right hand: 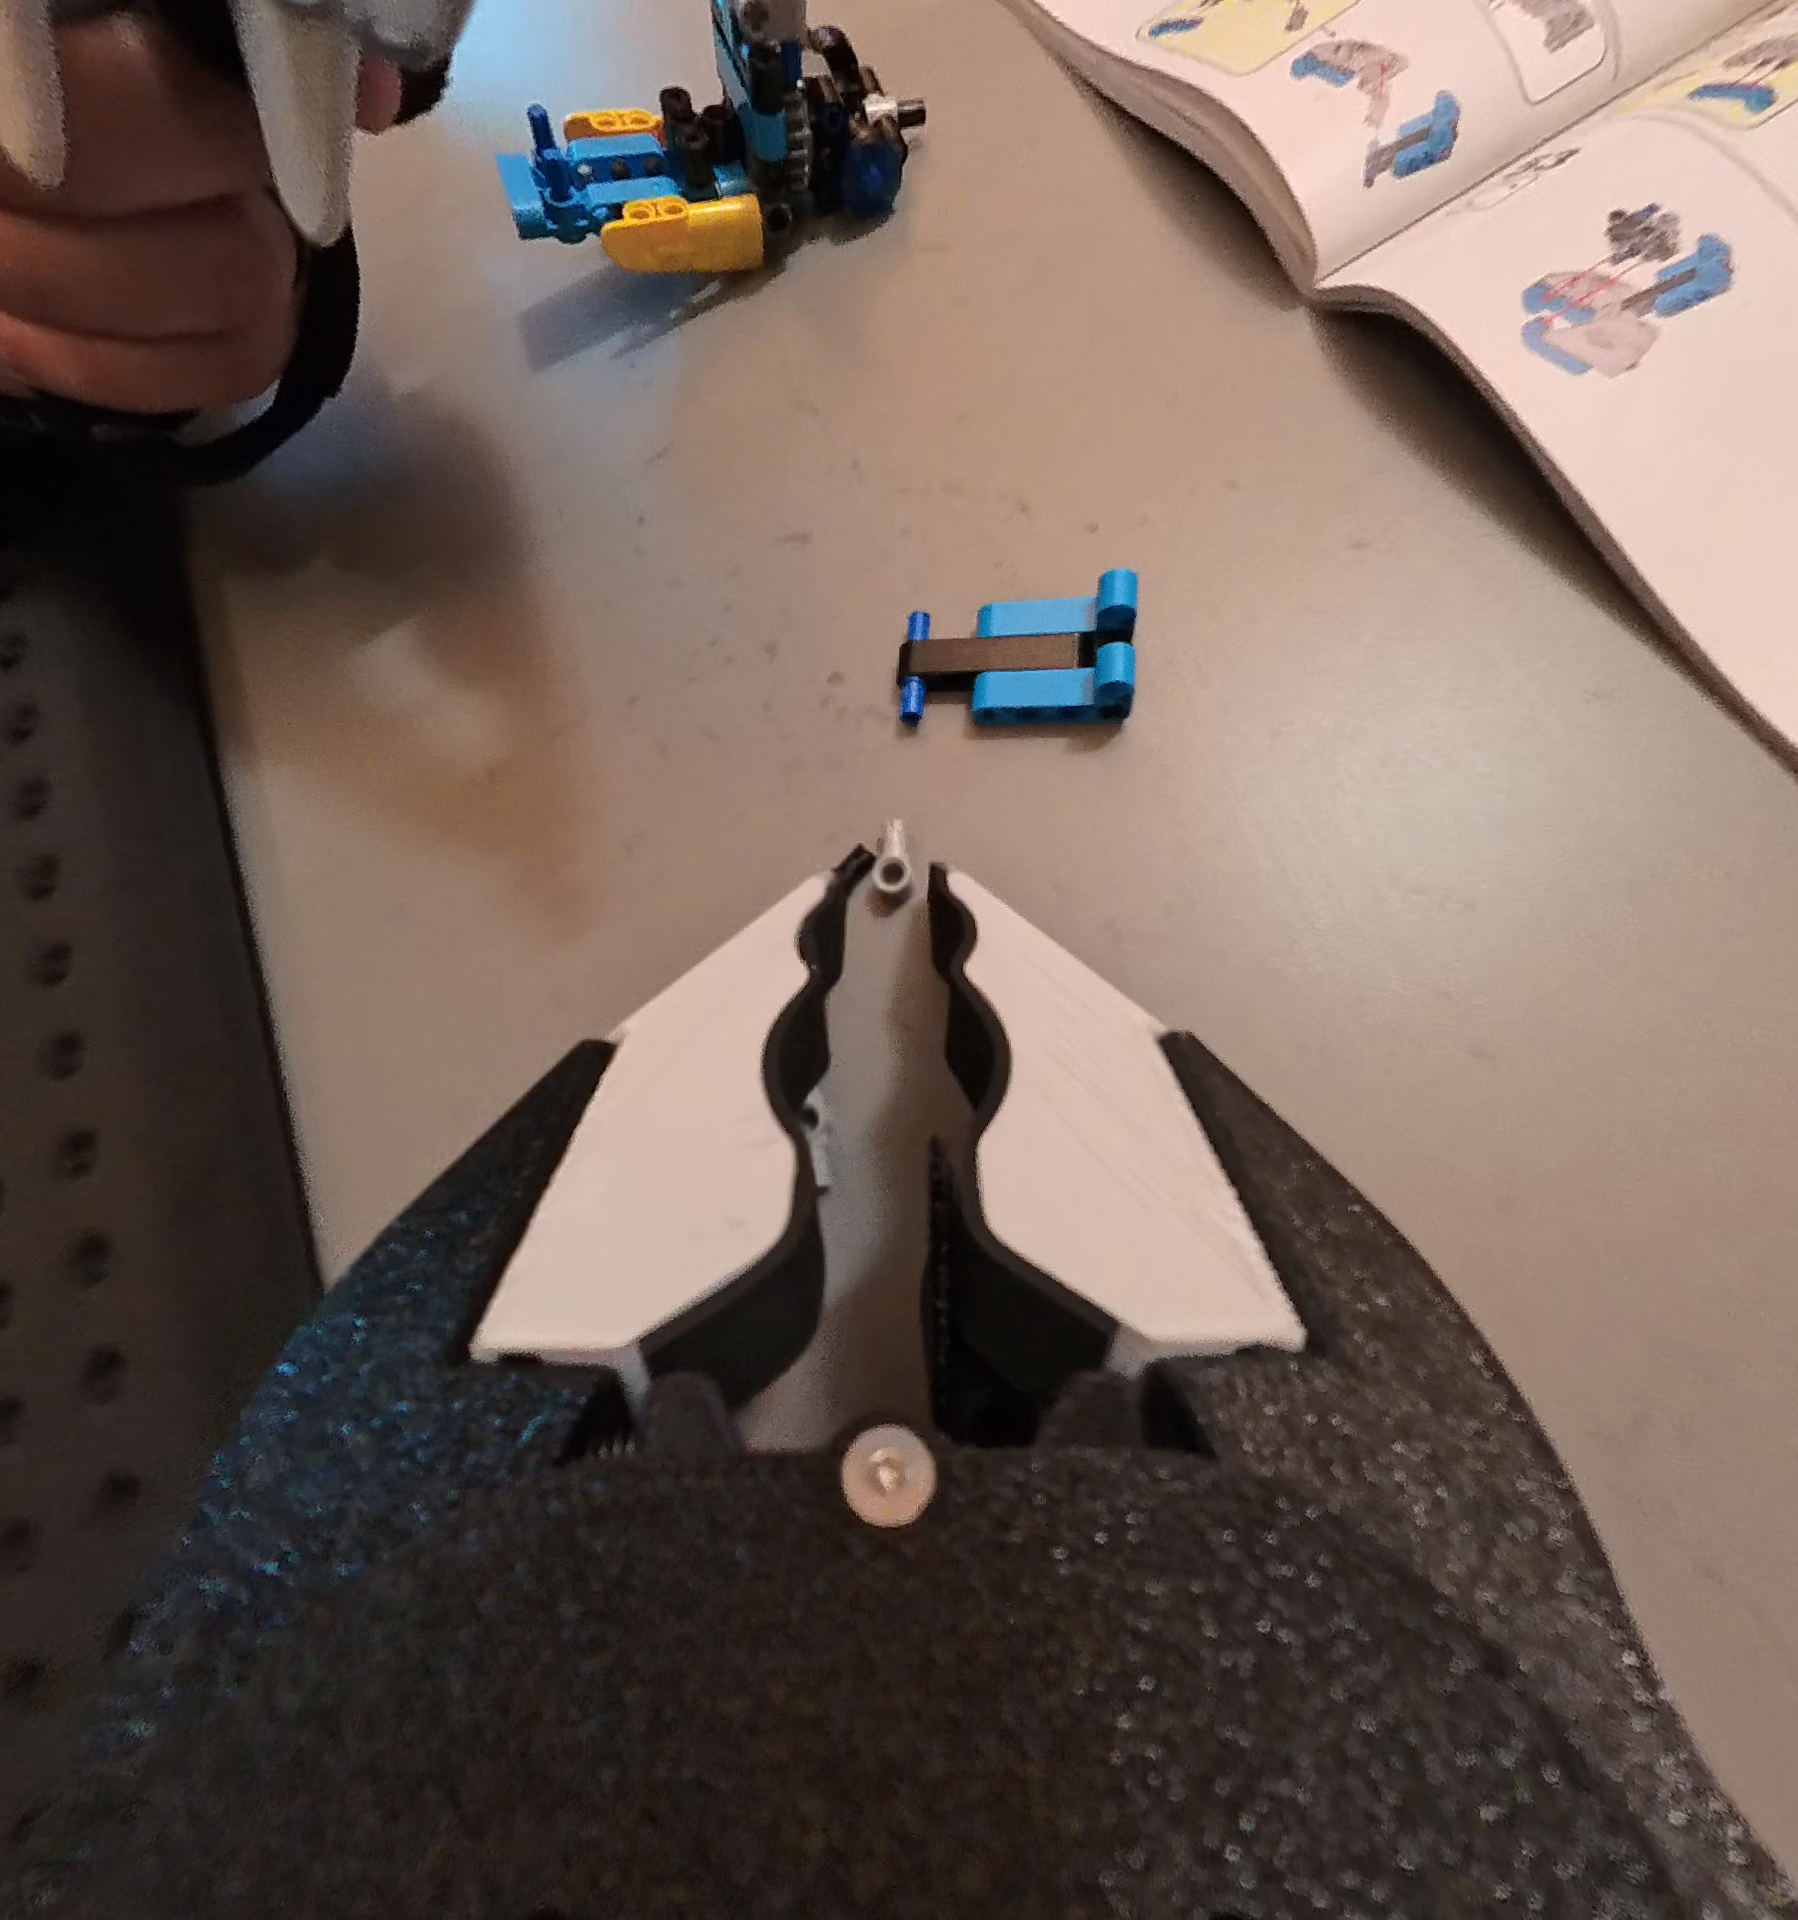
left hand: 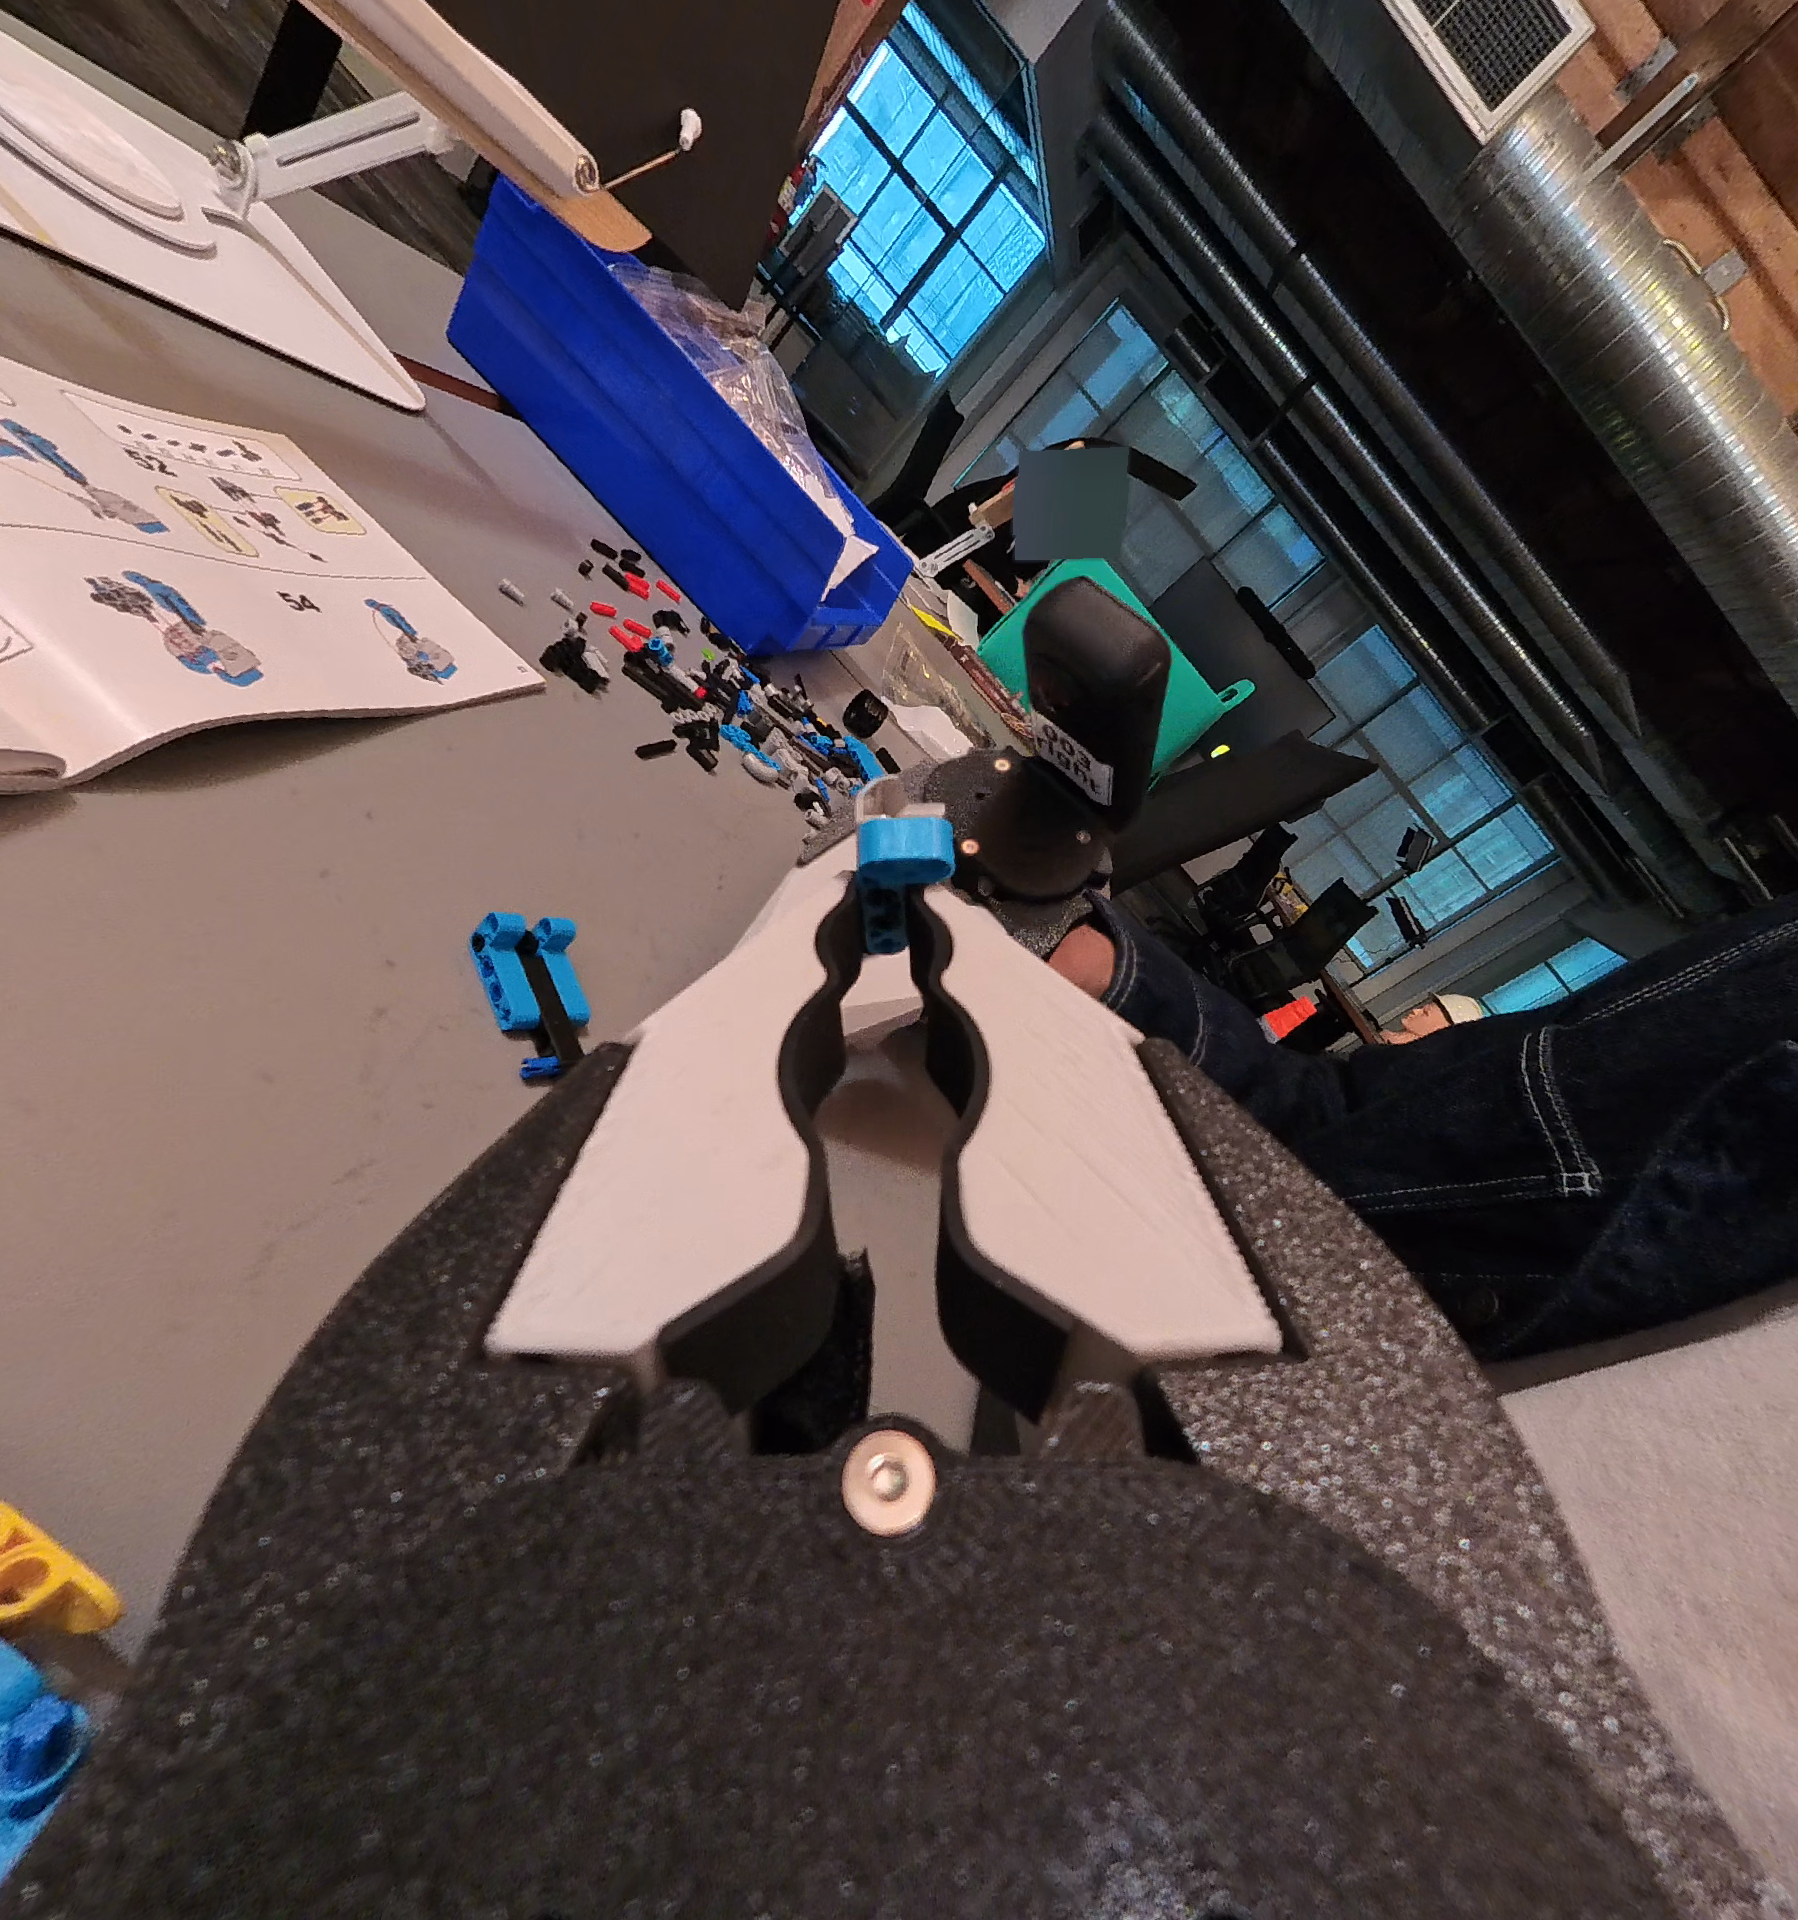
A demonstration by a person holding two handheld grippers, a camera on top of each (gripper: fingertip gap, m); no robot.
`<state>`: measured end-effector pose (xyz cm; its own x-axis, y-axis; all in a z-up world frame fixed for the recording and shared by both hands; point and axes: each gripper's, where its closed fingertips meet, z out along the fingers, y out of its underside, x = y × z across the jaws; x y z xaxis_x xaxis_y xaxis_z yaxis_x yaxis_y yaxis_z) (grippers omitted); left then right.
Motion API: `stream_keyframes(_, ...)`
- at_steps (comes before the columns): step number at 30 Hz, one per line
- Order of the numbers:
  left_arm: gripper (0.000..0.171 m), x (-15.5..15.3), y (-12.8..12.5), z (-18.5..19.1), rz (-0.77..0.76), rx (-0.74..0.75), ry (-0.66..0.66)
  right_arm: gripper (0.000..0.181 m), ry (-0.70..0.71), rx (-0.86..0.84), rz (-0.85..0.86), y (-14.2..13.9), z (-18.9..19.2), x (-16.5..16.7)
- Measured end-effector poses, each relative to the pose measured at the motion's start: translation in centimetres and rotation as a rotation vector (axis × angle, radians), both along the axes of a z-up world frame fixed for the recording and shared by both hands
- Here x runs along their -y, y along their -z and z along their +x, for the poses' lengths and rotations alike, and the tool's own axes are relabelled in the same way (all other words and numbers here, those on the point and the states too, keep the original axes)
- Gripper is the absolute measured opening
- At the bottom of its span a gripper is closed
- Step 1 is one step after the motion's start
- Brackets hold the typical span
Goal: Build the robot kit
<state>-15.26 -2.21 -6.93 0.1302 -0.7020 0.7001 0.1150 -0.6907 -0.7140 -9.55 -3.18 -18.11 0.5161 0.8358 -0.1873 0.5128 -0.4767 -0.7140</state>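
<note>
Left gripper (left hand: 890, 914) is pinching a light-blue L-shaped beam (left hand: 900, 868) at its fingertips, clear above the grey bench (left hand: 303, 935). Right gripper (right hand: 893, 883) is clamping a small grey pin (right hand: 892, 868) between its tips, the pin pointing forward over the bench.

A small sub-assembly (right hand: 1025, 660) is lying flat just ahead of the right gripper: two light-blue beams with a black beam between them and a dark-blue pin crossing its end. Farther off, a partly built blue-and-yellow model (right hand: 708, 156) is sitting on the bench. An open instruction booklet (right hand: 1601, 312) is lying to one side. A scatter of loose small parts (left hand: 708, 696) is lying next to a blue bin (left hand: 666, 436).
</note>
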Motion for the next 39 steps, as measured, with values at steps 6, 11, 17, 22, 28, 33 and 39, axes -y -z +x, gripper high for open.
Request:
stream_keyframes(6, 0.007, 0.0, 0.0, 0.0, 0.003, -0.001, 0.0, 0.012, -0.047, 0.037, 0.06, 0.6, -0.2, -0.2)
stream_keyframes(11, 0.007, -0.1, -0.2, -0.1, -0.006, 0.013, -0.004, 0.007, -0.058, 0.04, 0.09, 0.7, -0.6, -0.7)
stream_keyframes(17, 0.007, -0.1, -0.7, -0.2, -0.064, 0.094, 0.016, 0.007, -0.09, -0.009, 0.071, 0.3, -1.9, -0.9)
stream_keyframes(22, 0.007, -0.5, -1.1, -0.7, -0.081, 0.137, -0.004, 0.007, -0.086, -0.003, 0.091, -0.1, -1.8, -0.8)
stream_keyframes(28, 0.007, -0.5, -2.7, -0.8, -0.084, 0.25, -0.012, 0.006, -0.052, -0.648, -0.197, -10.6, -5.2, -0.1)
stream_keyframes(33, 0.007, -0.6, -2.5, -0.8, -0.03, 0.213, -0.051, 0.006, -0.068, -0.777, -0.272, -12.2, -6.0, 0.3)
stream_keyframes(39, 0.007, -0.1, -2.4, -0.2, 0.006, 0.186, -0.04, 0.006, -0.058, -0.769, -0.243, -12.3, -5.9, 0.5)
